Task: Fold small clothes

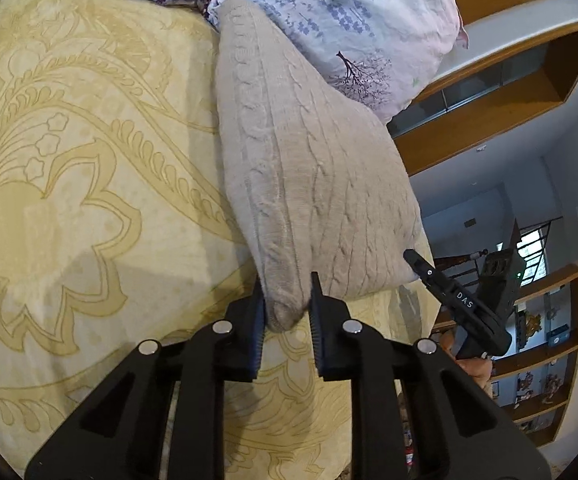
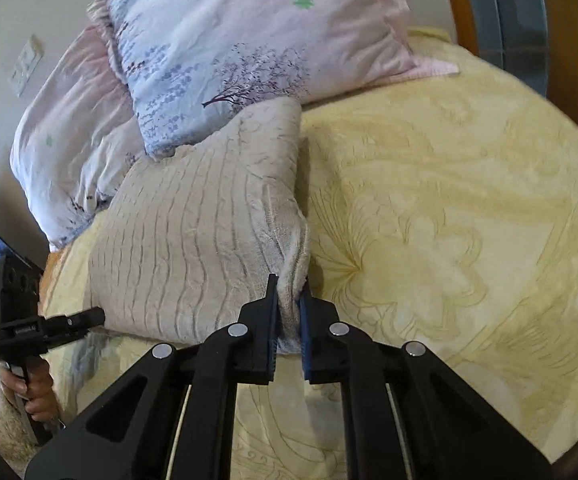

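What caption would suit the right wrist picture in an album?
Right gripper pinching a corner of a beige knit garment on a yellow bedspread, left gripper at its other end.

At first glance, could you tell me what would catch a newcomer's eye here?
The beige cable-knit garment lies in the middle of the yellow patterned bedspread, with the left gripper and the right gripper each pinching a near corner. Behind it, a floral pillow rests at the head of the bed.
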A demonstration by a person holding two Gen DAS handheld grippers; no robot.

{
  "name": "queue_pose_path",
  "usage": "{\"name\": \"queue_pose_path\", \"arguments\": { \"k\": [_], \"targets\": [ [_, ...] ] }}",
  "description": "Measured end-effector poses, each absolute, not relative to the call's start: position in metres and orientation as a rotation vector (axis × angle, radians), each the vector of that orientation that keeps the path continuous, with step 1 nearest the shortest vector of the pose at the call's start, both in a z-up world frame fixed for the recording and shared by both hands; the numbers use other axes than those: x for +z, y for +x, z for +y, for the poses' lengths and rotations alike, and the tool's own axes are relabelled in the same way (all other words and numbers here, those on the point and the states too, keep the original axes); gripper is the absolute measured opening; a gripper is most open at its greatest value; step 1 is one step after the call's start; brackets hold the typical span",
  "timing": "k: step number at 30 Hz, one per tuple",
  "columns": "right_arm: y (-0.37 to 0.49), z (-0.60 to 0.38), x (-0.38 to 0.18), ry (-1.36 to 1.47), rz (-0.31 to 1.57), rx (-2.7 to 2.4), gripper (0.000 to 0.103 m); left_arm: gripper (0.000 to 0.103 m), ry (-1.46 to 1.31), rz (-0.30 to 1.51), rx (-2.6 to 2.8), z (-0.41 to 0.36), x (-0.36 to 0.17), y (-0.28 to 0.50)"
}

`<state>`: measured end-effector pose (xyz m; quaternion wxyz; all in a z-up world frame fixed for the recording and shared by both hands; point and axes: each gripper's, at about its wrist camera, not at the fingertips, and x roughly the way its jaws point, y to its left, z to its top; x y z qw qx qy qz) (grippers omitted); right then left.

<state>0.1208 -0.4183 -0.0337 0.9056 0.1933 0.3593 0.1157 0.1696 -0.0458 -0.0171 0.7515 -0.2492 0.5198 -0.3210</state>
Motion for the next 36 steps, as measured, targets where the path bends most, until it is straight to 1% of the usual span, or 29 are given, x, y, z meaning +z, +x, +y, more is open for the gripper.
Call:
{"name": "queue_pose_path", "arguments": {
  "k": [2, 3, 4, 5, 6, 7, 8, 10, 13, 14, 18, 19, 20, 21, 25, 26, 28, 31, 36],
  "targets": [
    [0.122, -0.418, -0.032, 0.395, 0.752, 0.247, 0.010, 0.022, -0.531, 1.141, -0.703, -0.047, -0.016, 0.170],
    [0.122, -0.420, -0.030, 0.397, 0.758, 0.251, 0.011, 0.026, -0.522, 1.141, -0.705, -0.046, -0.015, 0.170],
    [0.121, -0.422, -0.028, 0.411, 0.764, 0.259, 0.013, 0.029, -0.514, 1.143, -0.710, -0.046, -0.012, 0.170],
    [0.120, -0.423, -0.025, 0.430, 0.765, 0.264, 0.022, 0.031, -0.513, 1.142, -0.712, -0.045, -0.010, 0.170],
    [0.120, -0.425, -0.020, 0.446, 0.758, 0.268, 0.026, 0.038, -0.514, 1.134, -0.710, -0.043, -0.007, 0.170],
    [0.120, -0.429, -0.013, 0.465, 0.734, 0.271, 0.032, 0.046, -0.515, 1.121, -0.701, -0.040, -0.003, 0.170],
    [0.121, -0.431, -0.009, 0.476, 0.718, 0.272, 0.037, 0.050, -0.514, 1.106, -0.691, -0.037, 0.001, 0.171],
    [0.130, -0.435, 0.001, 0.511, 0.701, 0.272, 0.040, 0.060, -0.506, 1.076, -0.668, -0.034, 0.009, 0.175],
    [0.152, -0.437, 0.006, 0.556, 0.714, 0.286, 0.040, 0.070, -0.482, 1.061, -0.631, -0.034, 0.015, 0.185],
    [0.160, -0.436, 0.004, 0.571, 0.732, 0.290, 0.040, 0.071, -0.476, 1.067, -0.620, -0.035, 0.015, 0.189],
    [0.185, -0.432, -0.004, 0.614, 0.782, 0.312, 0.039, 0.073, -0.462, 1.099, -0.602, -0.044, 0.008, 0.204],
    [0.191, -0.429, -0.005, 0.611, 0.787, 0.318, 0.038, 0.073, -0.460, 1.104, -0.600, -0.048, 0.006, 0.208],
    [0.193, -0.425, -0.004, 0.590, 0.776, 0.319, 0.020, 0.073, -0.460, 1.107, -0.594, -0.050, 0.004, 0.211],
    [0.194, -0.420, 0.000, 0.550, 0.755, 0.320, 0.012, 0.074, -0.463, 1.109, -0.588, -0.052, 0.003, 0.214],
    [0.178, -0.414, 0.025, 0.441, 0.610, 0.289, 0.010, 0.074, -0.465, 1.099, -0.588, -0.058, 0.001, 0.221],
    [0.177, -0.416, 0.027, 0.431, 0.602, 0.268, 0.010, 0.074, -0.461, 1.096, -0.588, -0.060, 0.002, 0.222],
    [0.184, -0.419, 0.016, 0.417, 0.647, 0.220, 0.010, 0.075, -0.457, 1.094, -0.592, -0.063, 0.002, 0.224],
    [0.199, -0.421, -0.016, 0.416, 0.760, 0.160, 0.010, 0.075, -0.448, 1.095, -0.599, -0.067, 0.002, 0.226],
    [0.206, -0.424, -0.026, 0.451, 0.779, 0.149, 0.010, 0.076, -0.446, 1.095, -0.608, -0.071, 0.000, 0.229]
  ]
}}
